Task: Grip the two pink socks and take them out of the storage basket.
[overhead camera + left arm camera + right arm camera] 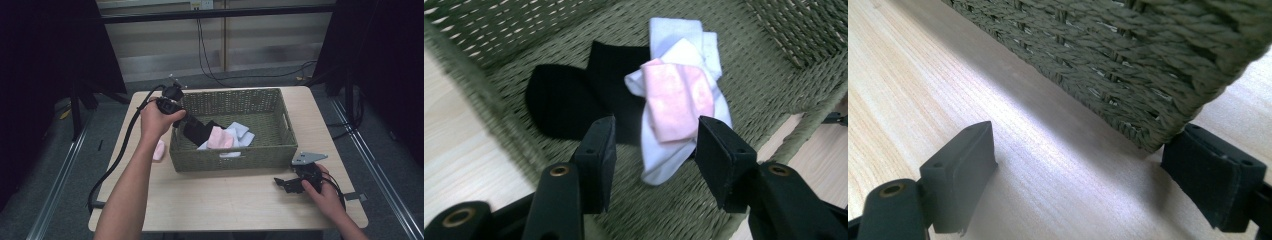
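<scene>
An olive woven basket (225, 155) sits mid-table and holds a black sock (196, 130), a white sock (240, 134) and a folded pink sock (220, 138). My left gripper (177, 117) hovers over the basket's left end. In the left gripper view its jaws (654, 150) stand open with nothing between them, above the black sock (569, 100), the white sock (674, 45) and the pink sock (676, 97). My right gripper (287, 184) rests open on the table by the basket's front right corner (1148, 90). Its jaws (1088, 170) hold nothing.
Another pink sock (159, 150) lies on the wooden table (225, 200), just left of the basket and under my left forearm. A thick black cable (117, 155) trails from the left gripper off the table's left edge. Dark curtains flank the table.
</scene>
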Available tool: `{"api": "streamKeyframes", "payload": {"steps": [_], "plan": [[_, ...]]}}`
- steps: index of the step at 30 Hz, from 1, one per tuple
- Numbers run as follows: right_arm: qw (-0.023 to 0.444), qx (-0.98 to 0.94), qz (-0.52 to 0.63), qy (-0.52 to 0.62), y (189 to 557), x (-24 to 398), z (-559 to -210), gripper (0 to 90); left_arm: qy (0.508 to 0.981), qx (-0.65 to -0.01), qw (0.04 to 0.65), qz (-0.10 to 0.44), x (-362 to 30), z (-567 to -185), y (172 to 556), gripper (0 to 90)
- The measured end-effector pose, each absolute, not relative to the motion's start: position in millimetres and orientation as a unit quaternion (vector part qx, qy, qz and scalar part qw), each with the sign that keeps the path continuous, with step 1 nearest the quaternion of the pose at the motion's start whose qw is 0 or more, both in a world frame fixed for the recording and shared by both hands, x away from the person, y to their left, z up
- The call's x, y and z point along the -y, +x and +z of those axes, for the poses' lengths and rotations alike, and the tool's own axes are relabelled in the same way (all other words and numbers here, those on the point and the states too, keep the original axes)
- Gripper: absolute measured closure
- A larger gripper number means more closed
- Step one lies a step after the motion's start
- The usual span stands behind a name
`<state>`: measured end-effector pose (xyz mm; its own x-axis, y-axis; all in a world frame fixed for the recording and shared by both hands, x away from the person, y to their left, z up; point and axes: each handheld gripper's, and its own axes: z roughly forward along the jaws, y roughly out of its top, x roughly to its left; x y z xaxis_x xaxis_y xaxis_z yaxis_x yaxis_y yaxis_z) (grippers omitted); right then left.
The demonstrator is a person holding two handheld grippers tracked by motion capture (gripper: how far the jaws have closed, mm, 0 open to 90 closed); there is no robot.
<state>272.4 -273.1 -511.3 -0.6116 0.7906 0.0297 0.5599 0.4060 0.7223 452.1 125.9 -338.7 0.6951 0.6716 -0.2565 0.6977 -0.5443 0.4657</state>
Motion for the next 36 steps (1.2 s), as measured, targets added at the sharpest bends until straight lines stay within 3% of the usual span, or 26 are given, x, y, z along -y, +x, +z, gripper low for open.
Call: {"api": "streamKeyframes", "payload": {"steps": [26,36], "plan": [[0.161,-0.823,0.359,0.410,272.4,273.1,-511.3,13.2,0.894,-0.371,0.250,-0.041,-71.0,-383.9,464.3,47.9],[0.161,-0.823,0.359,0.410,272.4,273.1,-511.3,13.2,0.898,-0.372,0.230,-0.050,-57.8,-408.4,472.3,41.9]]}}
